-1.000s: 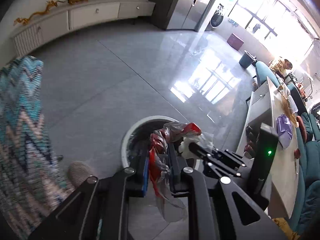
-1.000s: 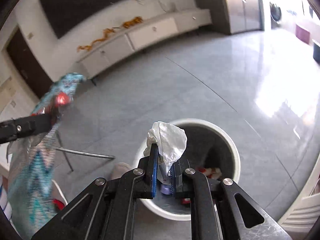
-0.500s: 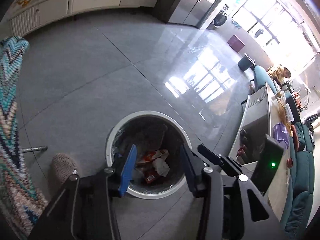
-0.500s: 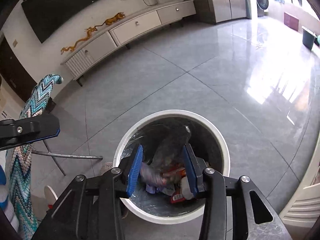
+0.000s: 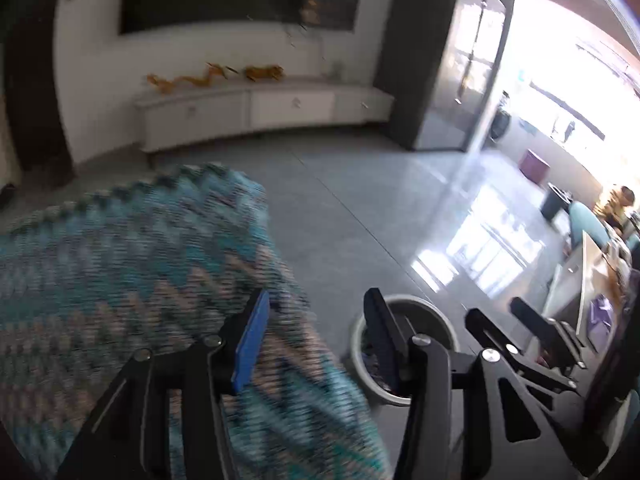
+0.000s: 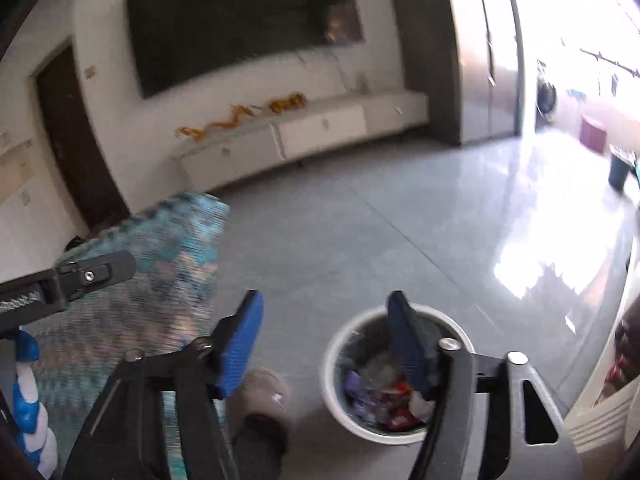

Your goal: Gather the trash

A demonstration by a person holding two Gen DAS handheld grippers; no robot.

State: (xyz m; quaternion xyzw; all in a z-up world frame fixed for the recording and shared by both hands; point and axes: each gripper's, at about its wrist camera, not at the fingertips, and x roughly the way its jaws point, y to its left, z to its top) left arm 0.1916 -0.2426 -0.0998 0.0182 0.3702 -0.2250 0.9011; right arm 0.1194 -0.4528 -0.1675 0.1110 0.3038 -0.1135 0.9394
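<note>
**Both grippers empty above the trash bin, jaws opening**

The white round trash bin (image 6: 394,376) stands on the grey tiled floor (image 6: 360,240), near the lower right of the right wrist view. Inside it lies a heap of collected trash (image 6: 384,400): purple, red and pale wrappers against a dark liner. In the left wrist view the same bin (image 5: 400,356) shows only partly, behind the gripper's right finger.

The right gripper (image 6: 324,344) hangs above and just left of the bin. Its jaws are spread wide and opening, with nothing between the blue pads (image 6: 240,344). The left gripper (image 5: 316,344) also has its jaws apart and opening, holding nothing. It points down over a teal zigzag-patterned cloth (image 5: 140,280), which is blurred.

Judging from this, the drop is finished and the step in hand is to go for more trash. To do it well, lift both grippers clear of the bin rim, keep the jaws spread, and avoid snagging the cloth or the tan slipper (image 6: 264,396) that sits on the floor just left of the bin.

Both grippers tilt downward towards the floor. A low white cabinet (image 6: 304,136) runs along the far wall.
</note>
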